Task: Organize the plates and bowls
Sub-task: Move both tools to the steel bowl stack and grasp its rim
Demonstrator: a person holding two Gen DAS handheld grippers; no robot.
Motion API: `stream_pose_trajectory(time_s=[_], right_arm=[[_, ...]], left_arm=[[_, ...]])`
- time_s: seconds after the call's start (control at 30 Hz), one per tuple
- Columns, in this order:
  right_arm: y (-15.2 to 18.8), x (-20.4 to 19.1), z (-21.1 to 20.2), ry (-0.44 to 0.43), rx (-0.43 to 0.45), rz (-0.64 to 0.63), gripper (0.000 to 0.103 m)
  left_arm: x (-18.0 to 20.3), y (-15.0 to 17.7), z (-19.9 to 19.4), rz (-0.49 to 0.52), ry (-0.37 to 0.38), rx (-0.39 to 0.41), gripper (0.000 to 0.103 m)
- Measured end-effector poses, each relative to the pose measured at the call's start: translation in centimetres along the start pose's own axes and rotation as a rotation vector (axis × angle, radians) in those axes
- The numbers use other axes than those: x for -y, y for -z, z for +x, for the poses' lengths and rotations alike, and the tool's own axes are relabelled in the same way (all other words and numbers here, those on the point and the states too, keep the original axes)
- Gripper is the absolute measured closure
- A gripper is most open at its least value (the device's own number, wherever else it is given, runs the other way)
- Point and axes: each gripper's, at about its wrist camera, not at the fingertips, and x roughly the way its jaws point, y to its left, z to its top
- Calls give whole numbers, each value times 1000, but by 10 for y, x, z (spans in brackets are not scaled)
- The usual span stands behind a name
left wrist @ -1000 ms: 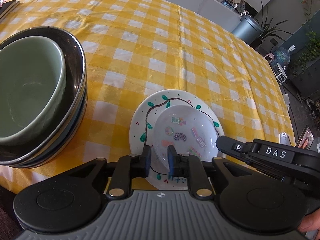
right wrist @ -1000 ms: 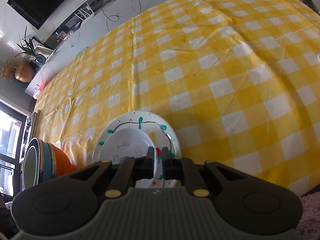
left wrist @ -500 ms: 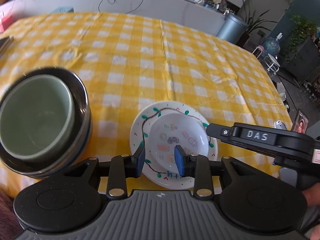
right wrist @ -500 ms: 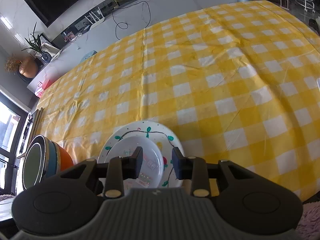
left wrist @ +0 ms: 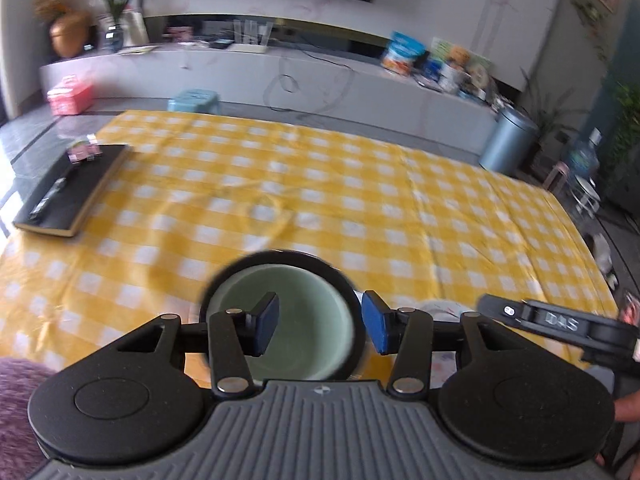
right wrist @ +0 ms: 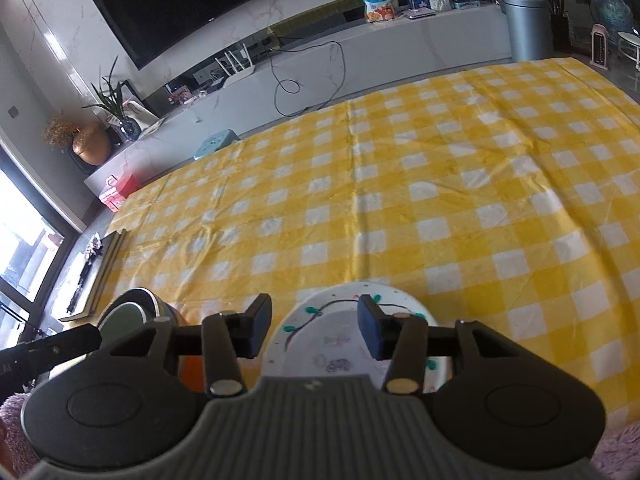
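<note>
A pale green bowl (left wrist: 312, 308) sits nested in a dark bowl (left wrist: 240, 272) on the yellow checked cloth. My left gripper (left wrist: 320, 328) hangs above it, jaws opening, with nothing between the pads. In the right wrist view a white painted plate (right wrist: 396, 300) carries a small white bowl (right wrist: 336, 344). My right gripper (right wrist: 314, 330) hovers over the plate's near side, jaws opening, touching nothing. The bowl stack (right wrist: 136, 312), with an orange bowl (right wrist: 188, 364) low in it, stands left of the plate.
A black book (left wrist: 72, 188) lies at the table's far left edge. Purple fuzzy fabric (left wrist: 16, 400) shows at the near left corner. A hand (left wrist: 624, 404) holds the right gripper's black body (left wrist: 552, 322). Behind the table runs a low white cabinet (right wrist: 400, 40).
Both grippers' jaws have widened and come off the painted plate's near rim. Both have lifted and tilted up. The left one has swung left over the bowl stack.
</note>
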Motion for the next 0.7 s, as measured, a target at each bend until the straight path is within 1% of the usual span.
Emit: stream_pose_trajectory(time_s=[0.07, 0.17, 0.27, 0.3, 0.33, 0.37, 0.53, 0.7], right_arm=[[1, -11, 0, -47, 6, 4, 53], [4, -30, 6, -116, -9, 11, 48], [9, -50, 18, -144, -47, -1, 46], [12, -56, 23, -149, -60, -8, 43], [15, -61, 27, -154, -75, -13, 41], [17, -66, 31, -160, -90, -16, 40], [29, -78, 54, -173, -168, 9, 40], [32, -76, 70, -178, -208, 75, 41]], left_arm=[[-16, -4, 1, -41, -34, 13, 48], [-38, -4, 8, -102, -65, 3, 47], [-53, -1, 16, -152, -84, -14, 47], [-57, 1, 17, -163, -85, -19, 45], [-60, 2, 20, -176, -82, -24, 42], [-63, 3, 22, -193, -73, -29, 42], [-80, 13, 34, -276, -20, -73, 41], [-92, 21, 48, -343, 32, -112, 41]])
